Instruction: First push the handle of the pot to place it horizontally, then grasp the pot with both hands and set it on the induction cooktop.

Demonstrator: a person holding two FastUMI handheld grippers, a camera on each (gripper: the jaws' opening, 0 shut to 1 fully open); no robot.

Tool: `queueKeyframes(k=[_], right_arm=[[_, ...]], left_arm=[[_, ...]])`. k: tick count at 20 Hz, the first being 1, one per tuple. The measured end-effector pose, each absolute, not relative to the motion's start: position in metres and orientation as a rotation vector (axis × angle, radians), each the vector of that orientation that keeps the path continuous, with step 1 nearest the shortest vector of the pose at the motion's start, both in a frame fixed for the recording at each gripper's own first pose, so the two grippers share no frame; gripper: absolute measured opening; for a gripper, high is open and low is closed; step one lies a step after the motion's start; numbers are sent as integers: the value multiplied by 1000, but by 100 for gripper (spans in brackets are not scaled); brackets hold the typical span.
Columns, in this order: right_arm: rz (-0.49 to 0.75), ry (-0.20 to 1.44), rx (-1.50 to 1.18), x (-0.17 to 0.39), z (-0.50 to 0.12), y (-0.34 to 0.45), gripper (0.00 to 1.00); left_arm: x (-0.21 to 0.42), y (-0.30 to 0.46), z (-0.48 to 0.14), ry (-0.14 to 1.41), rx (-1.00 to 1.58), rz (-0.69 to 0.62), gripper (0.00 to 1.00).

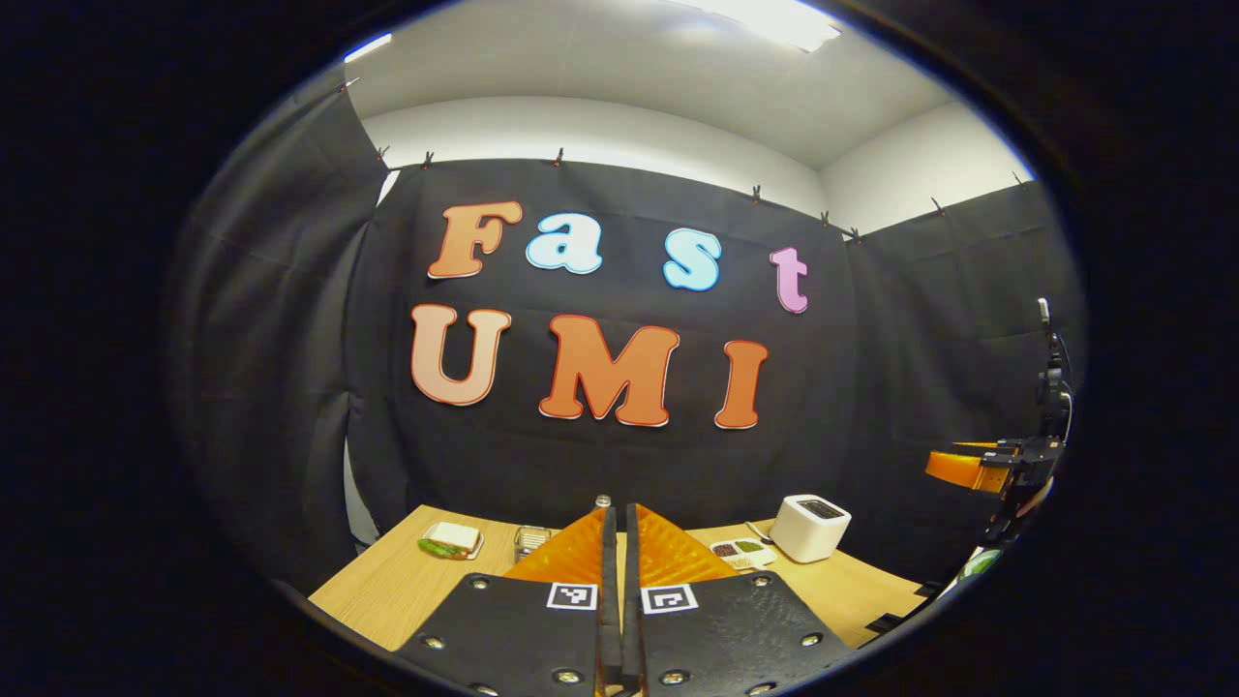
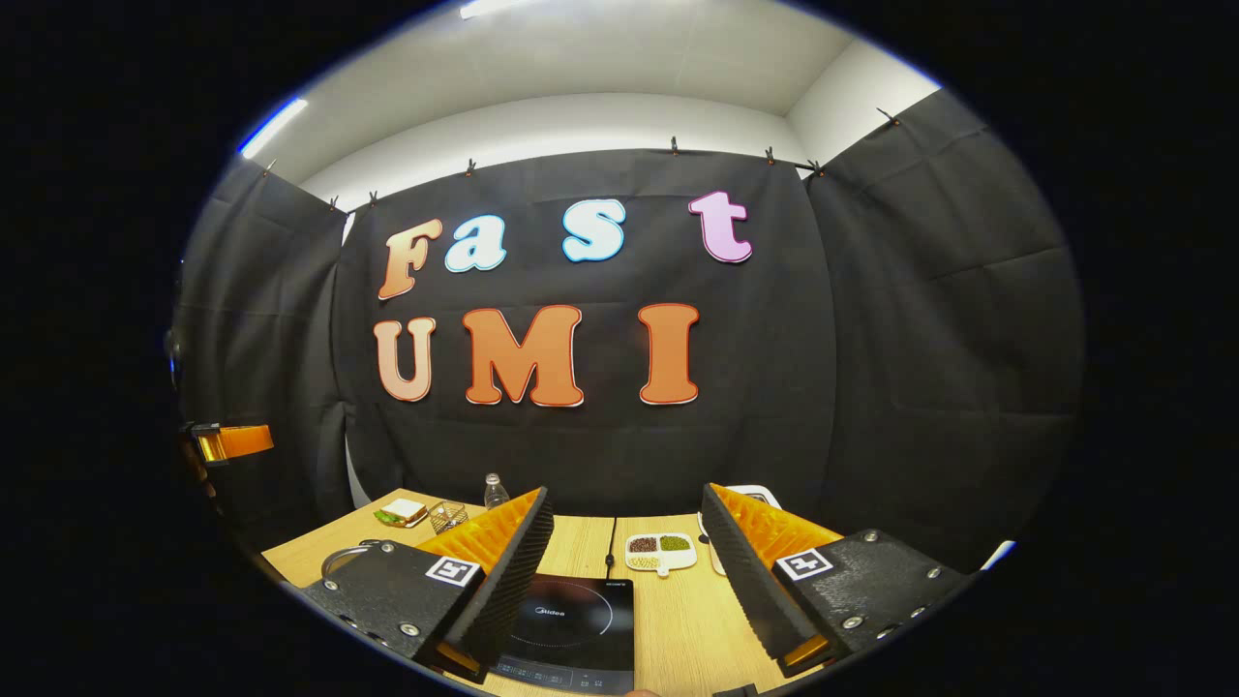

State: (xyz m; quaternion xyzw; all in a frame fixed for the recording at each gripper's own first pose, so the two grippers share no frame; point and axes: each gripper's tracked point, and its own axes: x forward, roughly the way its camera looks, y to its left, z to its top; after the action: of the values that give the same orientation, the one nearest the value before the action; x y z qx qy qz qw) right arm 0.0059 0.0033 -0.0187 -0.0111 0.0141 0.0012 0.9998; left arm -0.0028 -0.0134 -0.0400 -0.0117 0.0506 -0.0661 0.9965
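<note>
The black induction cooktop (image 2: 571, 620) lies on the wooden table (image 2: 678, 620), below and between the fingers of my right gripper (image 2: 624, 496), which stands wide open with nothing in it. A curved metal rim or handle (image 2: 341, 557), maybe the pot's, peeks out at the table's left edge; the rest is hidden behind the gripper's left finger. My left gripper (image 1: 619, 511) is shut on nothing and held above the table (image 1: 407, 590). Each gripper also shows at the edge of the other's view: the right gripper (image 1: 997, 469) and the left gripper (image 2: 227, 440).
A sandwich on a plate (image 2: 402, 513), a small wire basket (image 2: 447, 516) and a bottle (image 2: 495, 491) stand at the back left. A divided dish of beans (image 2: 660, 552) sits behind the cooktop. A white toaster (image 1: 811, 528) is at the back right.
</note>
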Motion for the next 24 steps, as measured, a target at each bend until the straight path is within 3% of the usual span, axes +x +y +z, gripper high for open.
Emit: queueKeyframes(k=[14, 15, 16, 24], right_arm=[[25, 42, -23, 10, -23, 18, 96], [27, 44, -24, 10, -24, 19, 100], [29, 45, -24, 9, -24, 19, 96], [42, 55, -26, 11, -25, 23, 96]], left_arm=[[-34, -20, -138, 311, 63, -211, 2], [-38, -21, -146, 324, 75, -216, 2], [-43, -23, -154, 344, 79, -228, 2], [-86, -34, -229, 525, 121, -308, 3]])
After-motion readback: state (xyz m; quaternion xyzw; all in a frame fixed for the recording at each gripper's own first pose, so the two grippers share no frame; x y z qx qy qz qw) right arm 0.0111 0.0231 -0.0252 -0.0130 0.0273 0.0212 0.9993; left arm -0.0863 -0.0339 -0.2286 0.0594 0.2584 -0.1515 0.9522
